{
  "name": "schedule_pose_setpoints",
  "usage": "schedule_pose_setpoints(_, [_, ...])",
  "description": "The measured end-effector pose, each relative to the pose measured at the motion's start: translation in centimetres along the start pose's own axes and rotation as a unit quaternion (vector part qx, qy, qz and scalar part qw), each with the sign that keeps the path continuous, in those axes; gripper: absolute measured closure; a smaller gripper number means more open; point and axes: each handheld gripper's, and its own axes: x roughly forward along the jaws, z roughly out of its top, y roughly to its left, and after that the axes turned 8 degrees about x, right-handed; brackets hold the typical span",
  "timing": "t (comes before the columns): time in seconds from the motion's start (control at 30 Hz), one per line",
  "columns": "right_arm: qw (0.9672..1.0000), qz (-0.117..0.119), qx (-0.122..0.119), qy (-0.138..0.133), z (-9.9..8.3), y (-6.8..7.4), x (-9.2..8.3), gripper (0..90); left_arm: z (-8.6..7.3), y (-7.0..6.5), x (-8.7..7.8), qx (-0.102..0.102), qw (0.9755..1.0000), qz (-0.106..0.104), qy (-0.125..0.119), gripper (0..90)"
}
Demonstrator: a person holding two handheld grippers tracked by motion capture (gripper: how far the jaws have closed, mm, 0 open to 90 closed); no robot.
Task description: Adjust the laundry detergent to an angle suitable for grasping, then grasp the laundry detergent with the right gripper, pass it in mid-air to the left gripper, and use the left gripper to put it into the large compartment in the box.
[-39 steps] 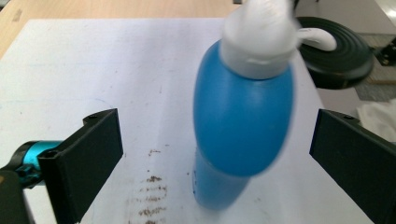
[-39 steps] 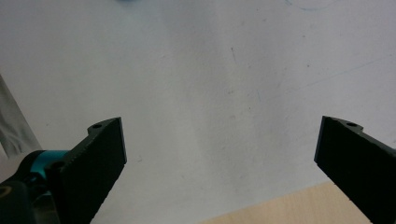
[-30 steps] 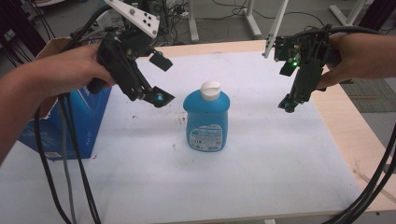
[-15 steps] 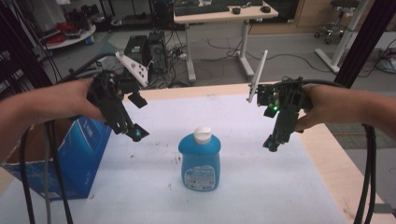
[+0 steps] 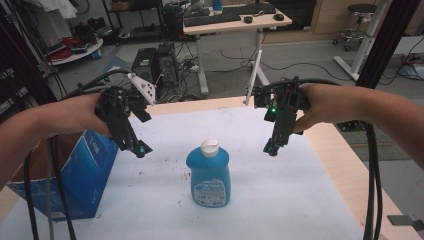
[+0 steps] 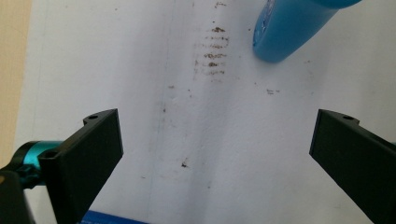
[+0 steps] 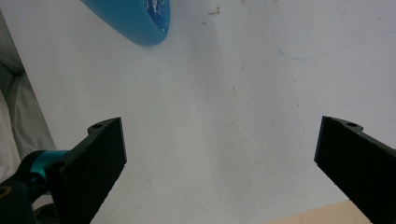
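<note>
Blue cardboard, the open box (image 5: 82, 175) at the table's left edge, sits cut off by the frame, so what it holds cannot be made out. Above its near corner hangs the left gripper (image 5: 138, 148), jaws spread wide and gripping nothing; over the last second it has drawn back and up, away from the bottle, and its own view looks down on stained white foam sheet (image 6: 196, 140) with only the bottle's base at the top edge. The translucent blue plastic bottle with a white flip cap (image 5: 209, 174) stands upright near the middle of the sheet, touched by neither tool, where it stood a second ago. To its right the right gripper (image 5: 270, 148) has likewise lifted and moved off, jaws wide apart and empty, tips pointing down at the sheet. Both tools now flank the bottle well apart from it, which I read as a release just finished or a fresh approach being lined up. The bottle's label is too small to read, and its cap lies outside both gripper views.
</note>
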Motion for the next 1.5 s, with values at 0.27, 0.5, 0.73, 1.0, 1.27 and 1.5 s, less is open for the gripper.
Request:
schedule_pose_setpoints(0.27, [1.0000, 0.002, -0.004, -0.004, 0.2, 0.0, -0.1, 1.5, 0.2, -0.1, 0.3, 0.002, 1.0000, 0.002, 0.004, 2.7])
schedule_pose_setpoints(0.5, [1.0000, 0.002, -0.004, -0.008, -0.1, 0.0, -0.4, 1.5, 0.3, 0.0, 0.6, 0.009, 0.9999, -0.002, 0.005, 2.7])
schedule_pose_setpoints(0.73, [0.9999, 0.001, -0.005, -0.016, -0.4, 0.1, -0.7, 1.5, 0.4, -0.2, 0.6, 0.012, 0.9999, -0.007, 0.003, 2.6])
schedule_pose_setpoints(1.0, [0.9995, 0.003, -0.013, -0.027, -0.7, 1.1, -0.8, 1.4, 0.2, -0.3, 0.9, 0.022, 0.9996, -0.015, 0.001, 2.7])
schedule_pose_setpoints(1.27, [0.9986, 0.018, 0.000, -0.049, -1.5, 1.6, 0.0, 1.4, 0.4, -0.4, 1.3, 0.031, 0.9993, -0.023, 0.000, 2.6])
schedule_pose_setpoints(1.5, [0.9957, 0.035, -0.001, -0.086, -2.2, 2.7, 1.4, 1.5, 0.4, -0.5, 1.4, 0.036, 0.9990, -0.027, -0.002, 2.7])
